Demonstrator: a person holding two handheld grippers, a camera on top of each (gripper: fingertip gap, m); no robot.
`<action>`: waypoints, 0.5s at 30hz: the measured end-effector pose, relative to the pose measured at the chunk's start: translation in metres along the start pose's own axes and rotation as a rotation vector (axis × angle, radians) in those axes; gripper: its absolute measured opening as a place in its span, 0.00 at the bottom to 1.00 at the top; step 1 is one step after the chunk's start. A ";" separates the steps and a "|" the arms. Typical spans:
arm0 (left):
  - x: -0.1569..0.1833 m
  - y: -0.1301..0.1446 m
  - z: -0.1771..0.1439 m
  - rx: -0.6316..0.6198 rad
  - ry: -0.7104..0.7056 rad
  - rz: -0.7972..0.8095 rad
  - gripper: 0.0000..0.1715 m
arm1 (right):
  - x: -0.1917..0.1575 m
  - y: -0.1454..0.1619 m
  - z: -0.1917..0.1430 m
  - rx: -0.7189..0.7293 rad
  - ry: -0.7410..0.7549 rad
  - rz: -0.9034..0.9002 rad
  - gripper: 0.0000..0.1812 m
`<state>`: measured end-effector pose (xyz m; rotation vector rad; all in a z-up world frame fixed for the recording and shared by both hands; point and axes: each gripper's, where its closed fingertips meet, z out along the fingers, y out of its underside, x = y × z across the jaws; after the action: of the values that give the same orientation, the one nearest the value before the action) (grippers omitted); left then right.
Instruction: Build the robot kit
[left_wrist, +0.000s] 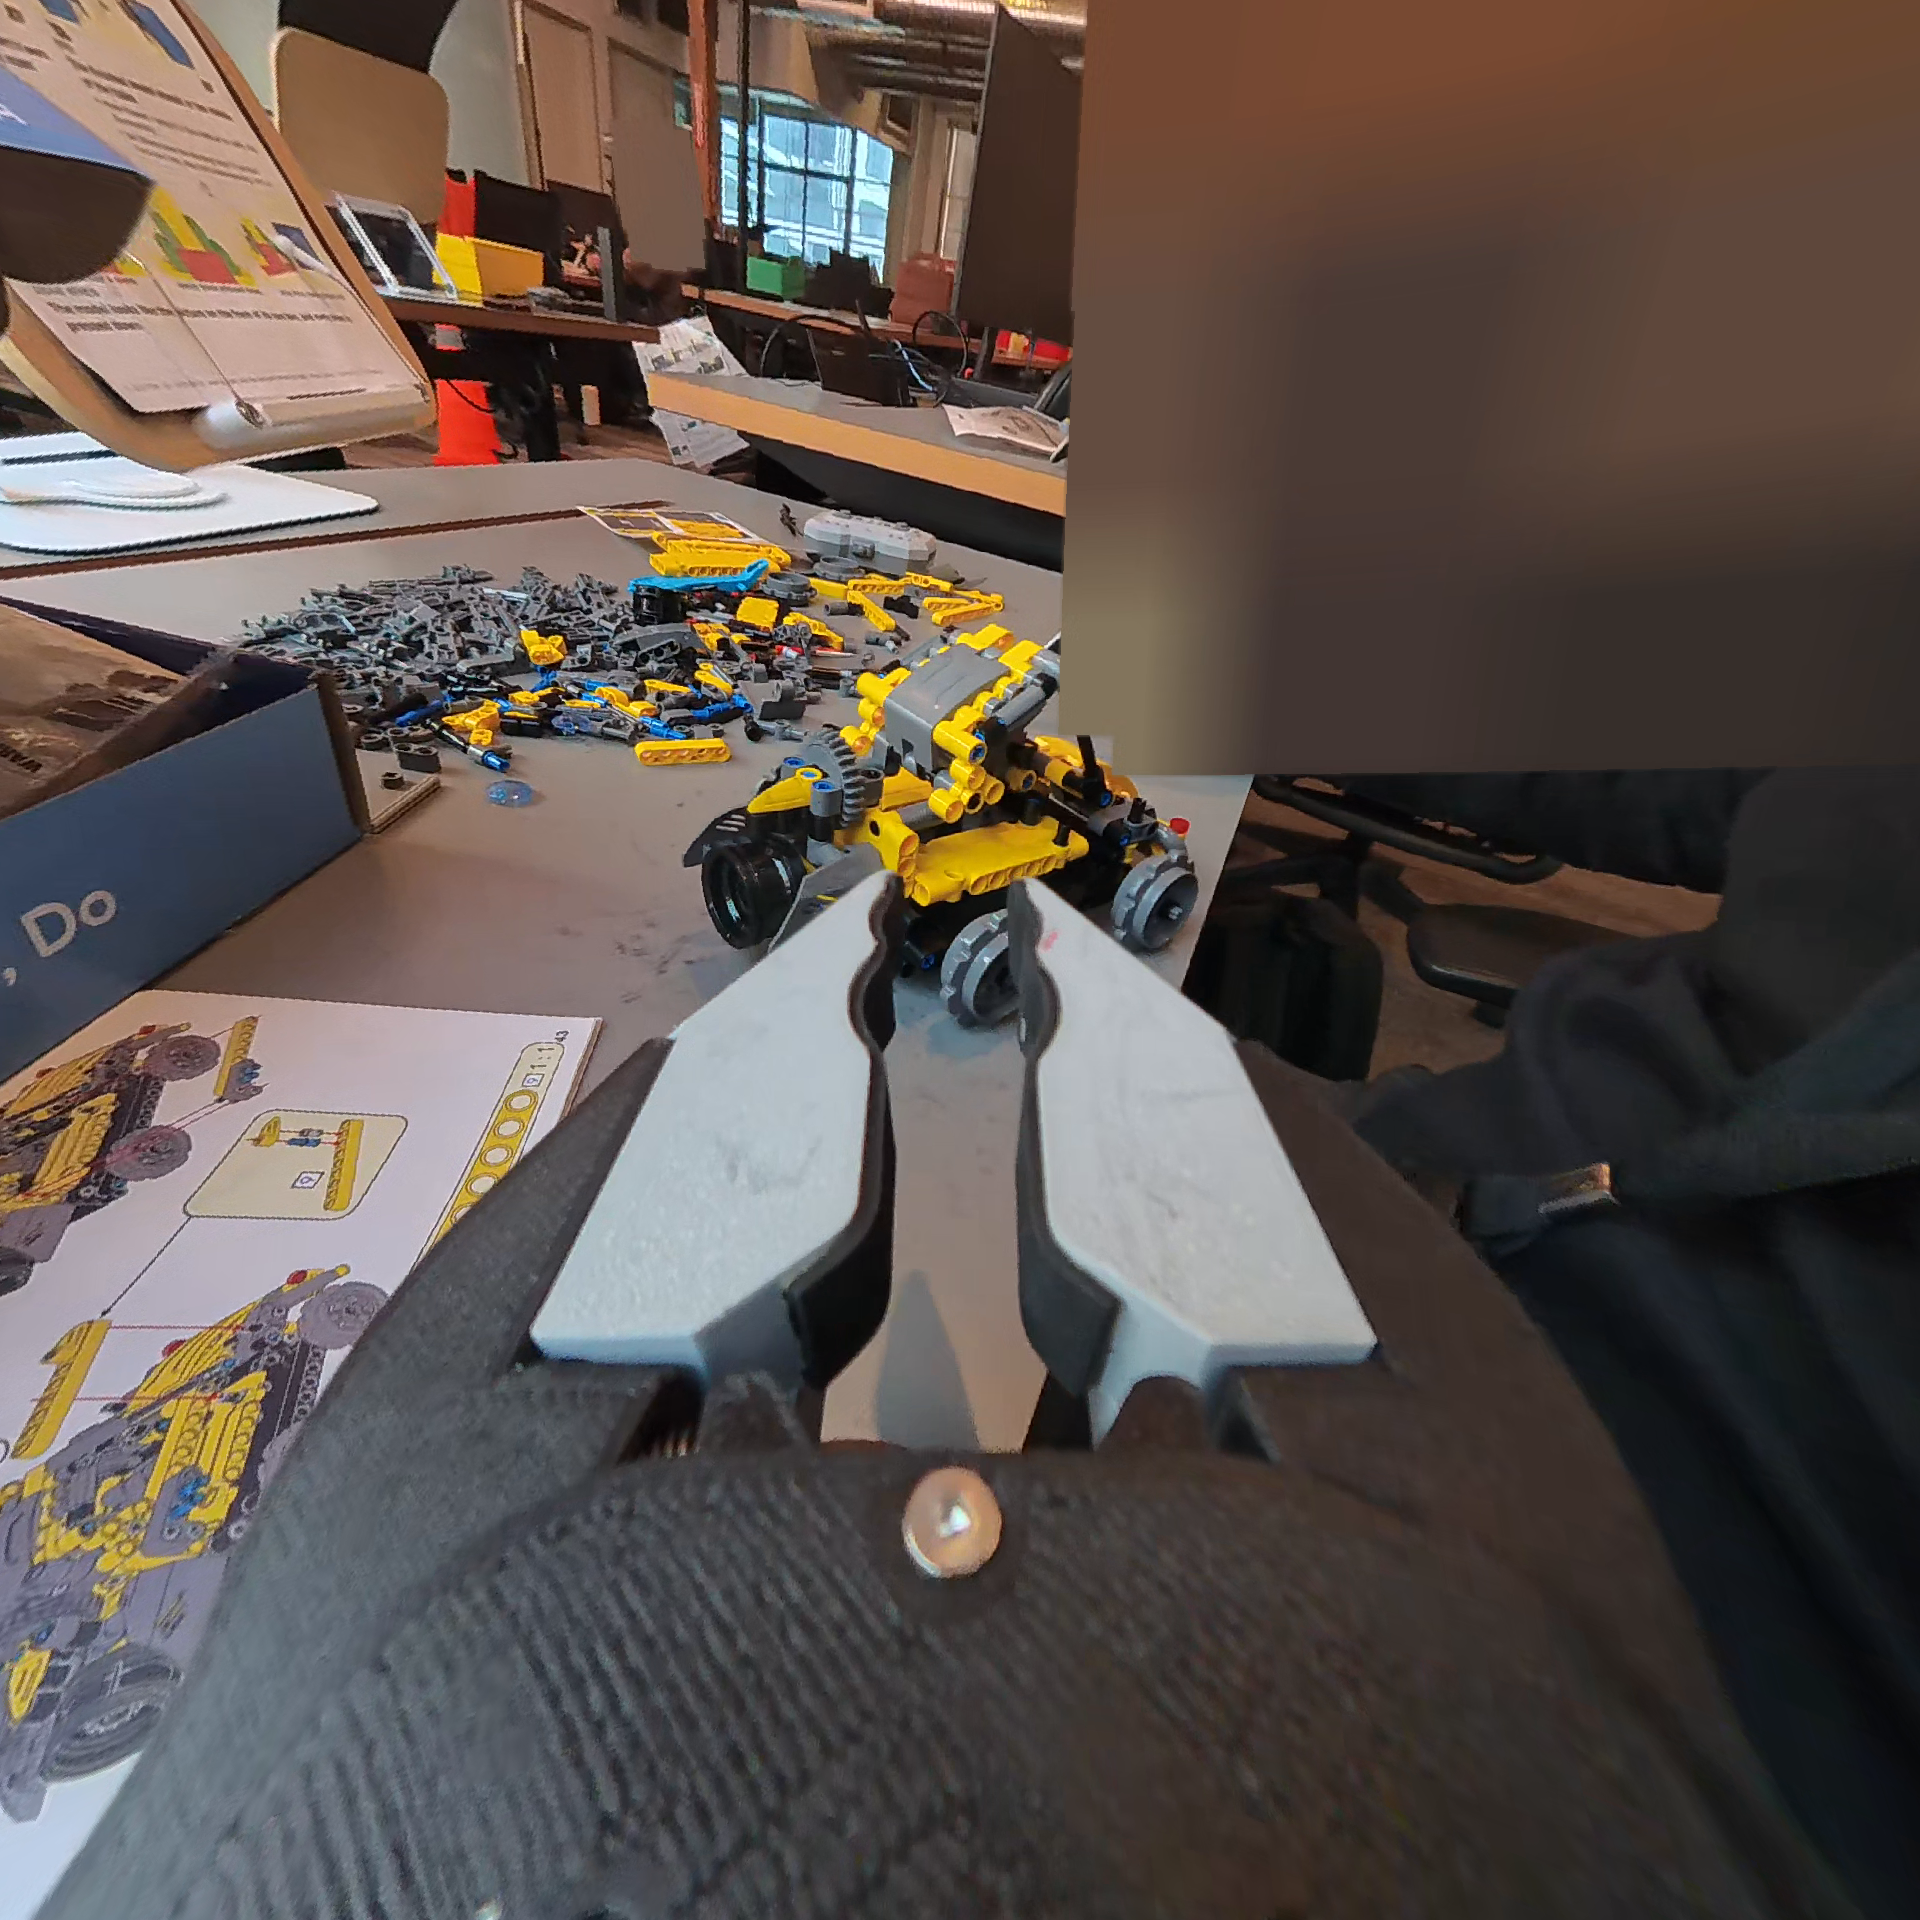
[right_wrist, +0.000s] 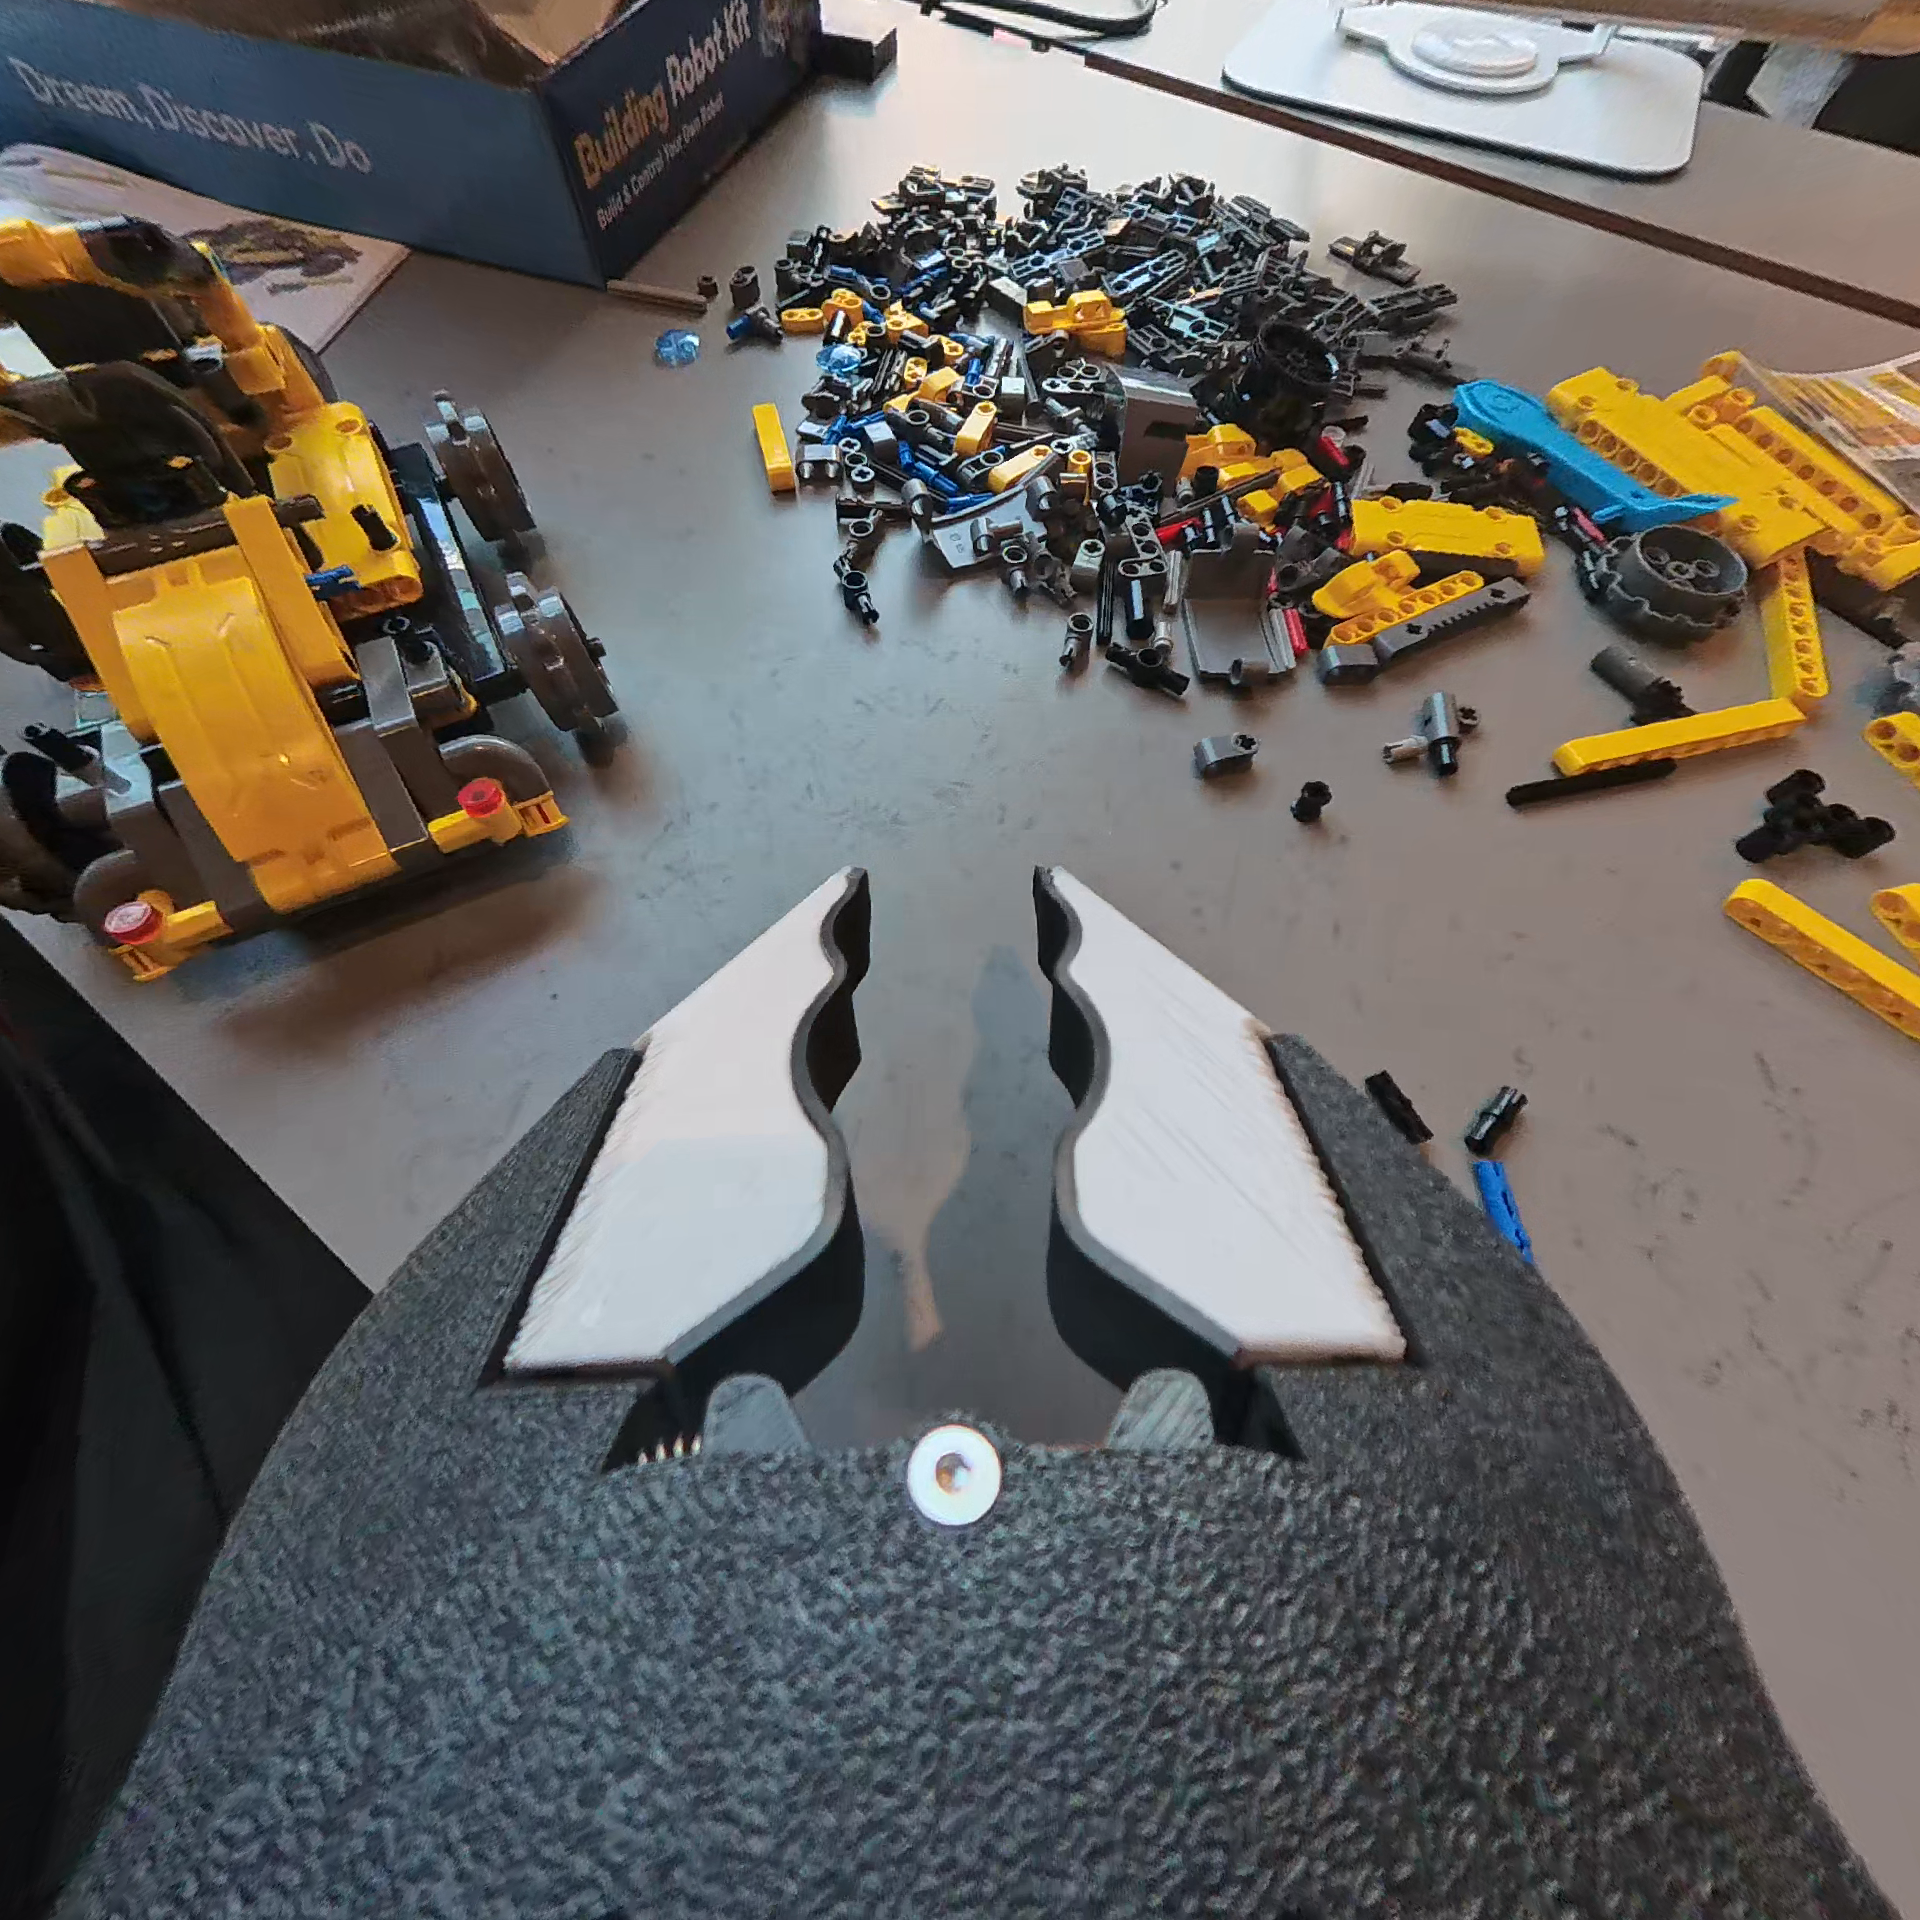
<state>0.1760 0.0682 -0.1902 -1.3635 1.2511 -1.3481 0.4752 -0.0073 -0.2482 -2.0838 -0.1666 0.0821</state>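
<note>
A part-built yellow and grey brick vehicle (left_wrist: 935, 810) stands on the grey table (left_wrist: 540, 894), just beyond my left gripper (left_wrist: 951, 904). The left gripper is open and empty, its fingertips close to a grey wheel (left_wrist: 977, 961). The same vehicle (right_wrist: 260, 623) shows at the left of the right wrist view. My right gripper (right_wrist: 951, 883) is open and empty above bare table (right_wrist: 935, 748), apart from the vehicle. A pile of loose black, grey, blue and yellow parts (right_wrist: 1143, 416) lies beyond it; the pile also shows in the left wrist view (left_wrist: 582, 665).
A blue cardboard box (left_wrist: 177, 821) and an open instruction booklet (left_wrist: 208, 1247) lie at the left. Yellow beams (right_wrist: 1818, 956) and small black pins (right_wrist: 1496, 1117) lie at the right. A white stand base (right_wrist: 1475, 83) sits at the back. A person's dark clothing (left_wrist: 1714, 1195) is by the table edge. About 30 centimeters separates my left fingertips from my right.
</note>
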 end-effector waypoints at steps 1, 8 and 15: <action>0.001 0.001 0.000 -0.005 -0.001 0.006 0.10 | 0.001 -0.001 -0.001 0.010 0.003 0.002 0.17; -0.001 0.001 0.001 -0.007 -0.003 -0.008 0.10 | 0.002 -0.003 -0.003 0.025 0.008 0.012 0.16; -0.001 0.001 0.001 -0.009 -0.005 -0.009 0.10 | 0.004 -0.005 -0.004 0.041 0.013 0.019 0.16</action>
<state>0.1769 0.0688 -0.1917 -1.3789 1.2504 -1.3460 0.4788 -0.0079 -0.2413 -2.0453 -0.1355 0.0827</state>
